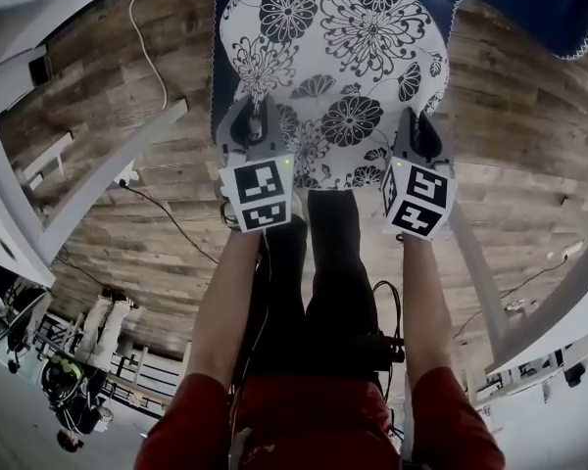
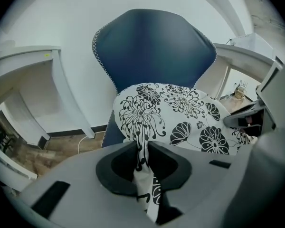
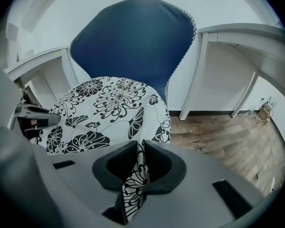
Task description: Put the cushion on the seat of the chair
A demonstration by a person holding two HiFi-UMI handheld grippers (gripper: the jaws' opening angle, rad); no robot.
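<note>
A round white cushion (image 1: 333,57) with black flower print lies over the seat of a dark blue chair (image 1: 529,3). My left gripper (image 1: 253,130) is shut on the cushion's near left edge, the fabric pinched between its jaws. The right gripper (image 1: 416,137) is shut on the near right edge in the same way. In the left gripper view the cushion (image 2: 175,113) spreads in front of the chair's blue backrest (image 2: 152,46). In the right gripper view the cushion (image 3: 109,103) lies before the same backrest (image 3: 133,42), which stands upright behind it.
White desk legs and frames (image 1: 98,169) flank the chair on the left, and more white legs (image 1: 490,282) on the right. A cable (image 1: 147,47) runs over the wooden floor (image 1: 529,135). The person's dark trousers (image 1: 323,282) are right below the cushion.
</note>
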